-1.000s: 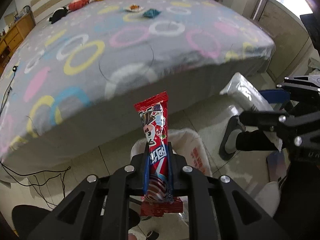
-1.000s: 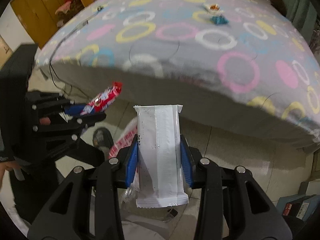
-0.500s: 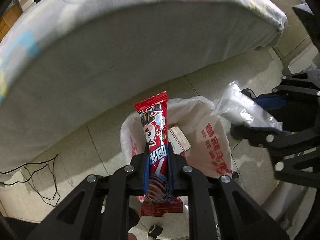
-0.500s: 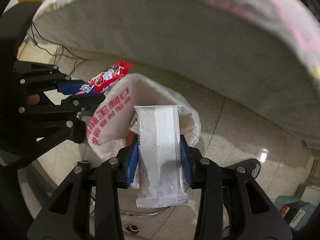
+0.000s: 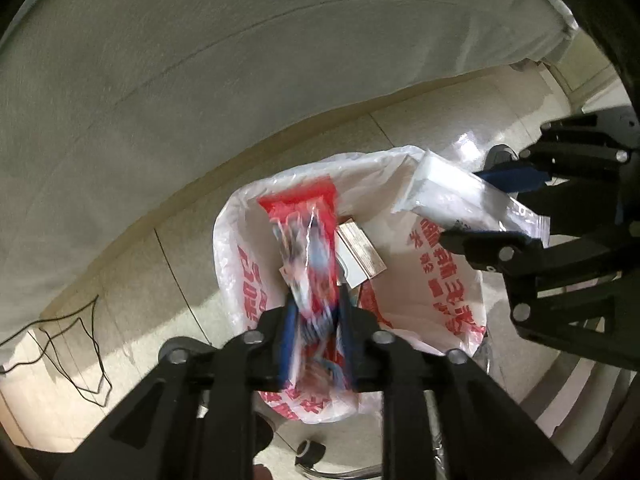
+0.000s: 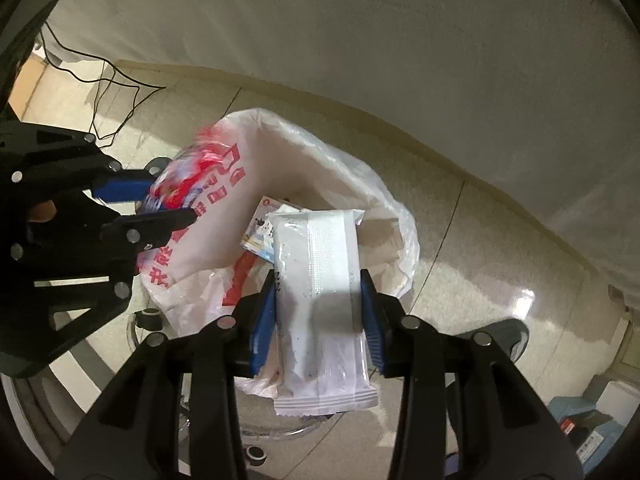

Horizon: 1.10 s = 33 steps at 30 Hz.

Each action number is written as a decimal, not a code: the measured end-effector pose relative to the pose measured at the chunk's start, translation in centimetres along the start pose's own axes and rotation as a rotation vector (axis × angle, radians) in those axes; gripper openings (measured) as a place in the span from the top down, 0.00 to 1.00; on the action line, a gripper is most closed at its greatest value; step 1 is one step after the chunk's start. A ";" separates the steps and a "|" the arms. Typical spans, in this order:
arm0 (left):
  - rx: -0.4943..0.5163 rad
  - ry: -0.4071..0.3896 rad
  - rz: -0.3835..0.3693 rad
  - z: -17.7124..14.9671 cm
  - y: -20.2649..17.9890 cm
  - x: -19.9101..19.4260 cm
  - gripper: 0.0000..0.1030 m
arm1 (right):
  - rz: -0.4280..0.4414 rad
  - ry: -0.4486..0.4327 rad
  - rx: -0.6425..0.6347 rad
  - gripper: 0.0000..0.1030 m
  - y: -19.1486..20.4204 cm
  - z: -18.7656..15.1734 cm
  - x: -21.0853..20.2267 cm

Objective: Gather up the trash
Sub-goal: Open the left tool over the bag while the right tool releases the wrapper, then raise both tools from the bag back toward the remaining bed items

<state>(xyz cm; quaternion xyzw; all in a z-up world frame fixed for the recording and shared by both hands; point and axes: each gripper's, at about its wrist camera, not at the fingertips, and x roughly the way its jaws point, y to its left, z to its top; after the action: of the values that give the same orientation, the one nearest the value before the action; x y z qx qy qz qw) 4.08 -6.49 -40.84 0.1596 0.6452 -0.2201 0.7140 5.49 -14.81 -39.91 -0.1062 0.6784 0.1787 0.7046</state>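
Compared with a second ago, the patterned top of the bed is no longer seen; only its pale side (image 5: 200,80) is shown above the tiled floor (image 6: 500,240), and both grippers are now found low over the white plastic bag (image 5: 432,280) printed with red characters. The bag's open mouth, glimpsed only partly before, is now spread beneath them.

The jaws of the left gripper (image 5: 316,312) have just been opening. The red snack wrapper (image 5: 308,240), earlier pinched sharply between the blue pads, is now smeared by motion blur between the parted jaws, directly above the bag's opening; whether the pads still touch it cannot be told with certainty, though it appears loosened.

The right gripper (image 6: 318,300) is held partly closed, unchanged, with the white wrapper (image 6: 320,288) clamped upright between its blue pads, over the bag's near rim.

Inside the bag, a small printed card or box (image 6: 260,236) is partly covered by the white wrapper, and its print cannot be read. A black cable (image 5: 72,356) is seen on the floor by the bed. A dark shoe (image 6: 504,336) is partly hidden behind the right gripper's frame. Boxes at the lower right of the right wrist view are cut off by the lens edge.
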 end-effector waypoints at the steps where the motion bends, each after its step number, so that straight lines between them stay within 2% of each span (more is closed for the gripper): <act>1: -0.004 0.000 -0.002 0.1 0.2 -0.1 0.61 | -0.003 0.005 0.000 0.63 -0.1 0.0 0.1; 3: -0.006 0.003 -0.011 0.2 0.1 0.0 0.56 | -0.002 0.008 0.003 0.58 0.0 0.2 0.0; 4: -0.006 0.004 -0.008 0.1 0.0 0.0 0.53 | 0.005 0.004 0.009 0.54 -0.2 0.2 -0.2; 5: -0.009 0.006 -0.006 0.1 0.0 0.1 0.46 | 0.010 0.001 0.012 0.46 -0.1 0.1 -0.2; 7: -0.004 0.008 0.014 -0.1 0.0 0.1 0.42 | 0.017 -0.008 0.025 0.37 -0.3 -0.1 -0.6; 9: -0.007 0.011 0.025 0.0 0.2 0.1 0.29 | 0.029 -0.014 0.034 0.36 -0.5 -0.1 -0.8; 11: -0.014 0.003 0.041 -0.1 0.3 0.0 0.25 | 0.018 -0.017 0.042 0.33 -0.7 -0.2 -0.9; 16: -0.025 -0.011 0.057 0.0 1.1 -0.4 0.20 | 0.027 -0.032 0.061 0.30 -1.0 -0.4 -1.0; 18: -0.025 -0.013 0.071 -0.2 1.5 -0.6 0.15 | 0.030 -0.035 0.067 0.26 -1.1 -0.5 -1.0; 24: -0.024 -0.028 0.113 -0.3 1.6 -1.1 0.12 | 0.040 -0.047 0.085 0.20 -1.4 -0.6 -2.0; 30: -0.043 -0.052 0.120 -0.2 1.9 -2.1 0.08 | 0.046 -0.078 0.100 0.19 -1.9 -1.0 -4.0; 33: -0.053 -0.081 0.119 -0.1 2.0 -3.0 0.08 | 0.025 -0.101 0.106 0.15 -2.0 -1.2 -5.4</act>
<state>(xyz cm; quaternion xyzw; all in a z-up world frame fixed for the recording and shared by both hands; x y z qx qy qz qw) 4.82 -4.44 -37.96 0.1696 0.6106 -0.1664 0.7554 5.16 -17.71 -34.82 -0.0514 0.6519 0.1565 0.7402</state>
